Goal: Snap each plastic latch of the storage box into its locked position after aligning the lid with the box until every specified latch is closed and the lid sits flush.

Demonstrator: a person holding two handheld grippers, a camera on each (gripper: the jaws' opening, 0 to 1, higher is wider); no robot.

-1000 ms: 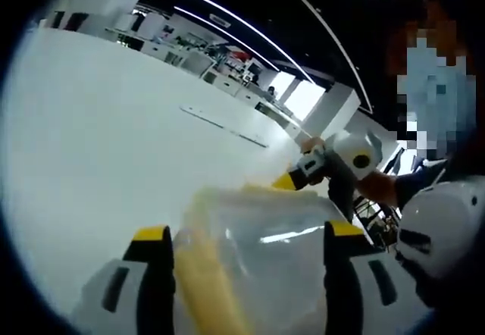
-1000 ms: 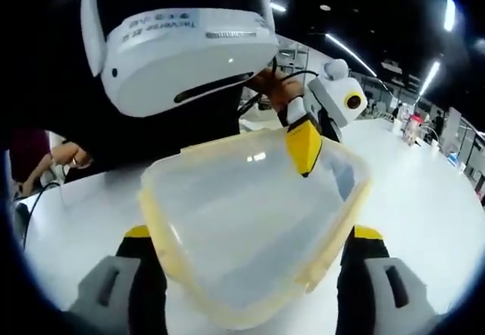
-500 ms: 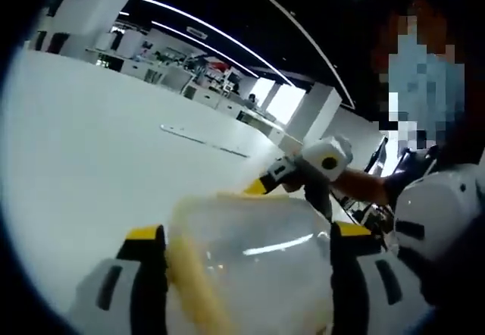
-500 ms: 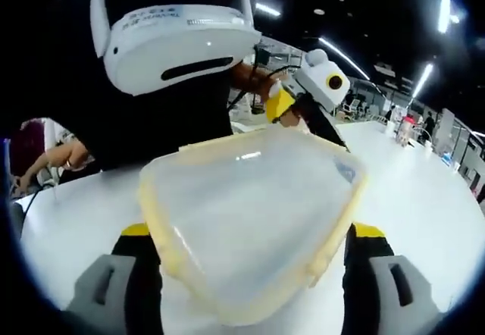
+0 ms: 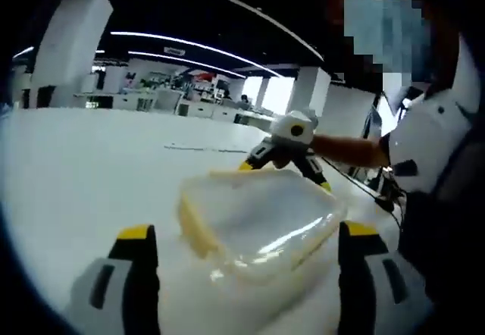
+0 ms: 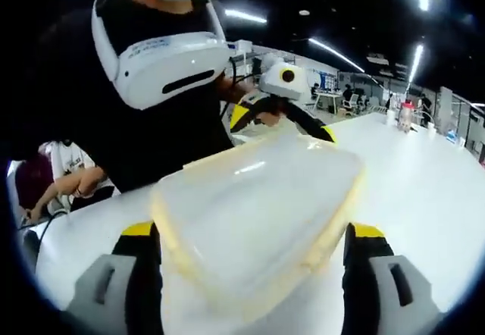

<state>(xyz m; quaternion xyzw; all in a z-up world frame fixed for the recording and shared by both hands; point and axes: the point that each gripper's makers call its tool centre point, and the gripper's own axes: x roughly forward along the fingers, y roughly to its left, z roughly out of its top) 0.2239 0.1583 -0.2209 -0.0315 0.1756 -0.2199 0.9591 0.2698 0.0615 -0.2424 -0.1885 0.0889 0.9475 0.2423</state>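
A translucent storage box [image 5: 258, 217] with a pale yellow rim lies on the white table [image 5: 83, 168], its lid on top. My left gripper [image 5: 246, 230] is open, and the near end of the box sits between its yellow-tipped jaws. At the far end of the box, my right gripper [image 5: 286, 174] straddles it with its jaws spread. From the right gripper view, the box [image 6: 258, 210] lies between the wide-apart jaws of my right gripper [image 6: 254, 230]. My left gripper [image 6: 283, 126] stands open at the far edge. The latches are too blurred to make out.
A person in dark clothes with a white device [image 6: 167, 54] on the chest stands close behind the table. Another person's arm [image 6: 64, 187] shows at the left. A small bottle [image 6: 407, 114] stands far right on the table [image 6: 424, 168]. Desks line the background.
Both views have dropped lower and drawn back, so the box looks flatter. My left gripper's jaw tip left the lid top and now spreads at the box's edge.
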